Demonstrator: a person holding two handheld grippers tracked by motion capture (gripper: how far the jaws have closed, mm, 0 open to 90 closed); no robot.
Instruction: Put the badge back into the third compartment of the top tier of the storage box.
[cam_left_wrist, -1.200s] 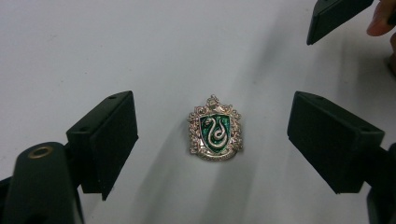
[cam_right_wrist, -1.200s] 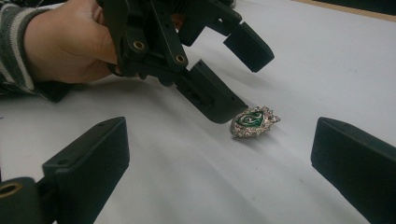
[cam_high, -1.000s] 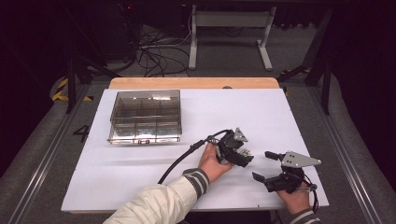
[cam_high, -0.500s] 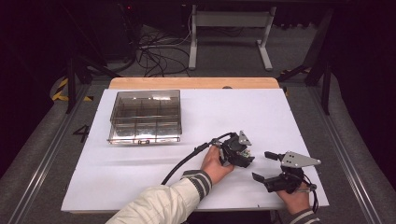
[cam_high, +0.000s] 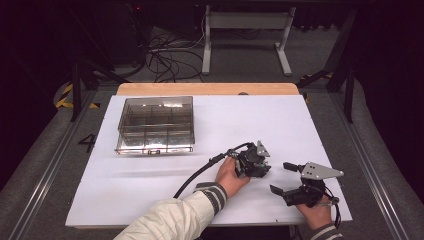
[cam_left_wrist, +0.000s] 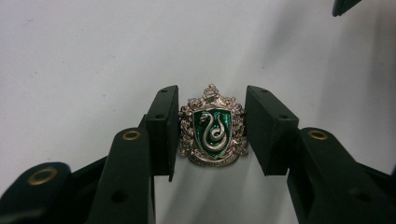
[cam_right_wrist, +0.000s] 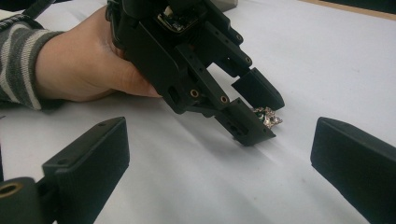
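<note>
On the white table sheet (cam_high: 150, 185), near its right front, we find the badge (cam_left_wrist: 214, 132), a silver crest with a green snake shield, lying flat between the jaws of the left gripper (cam_left_wrist: 212, 133). Its jaws have just been closing; one pad sits against the badge's edge, the other just beside it, apart, so nothing is clamped yet. Our right gripper (cam_high: 285, 178) rests close by, spread wide and holding nothing. A clear compartment box (cam_high: 155, 125) stands well apart.
</note>
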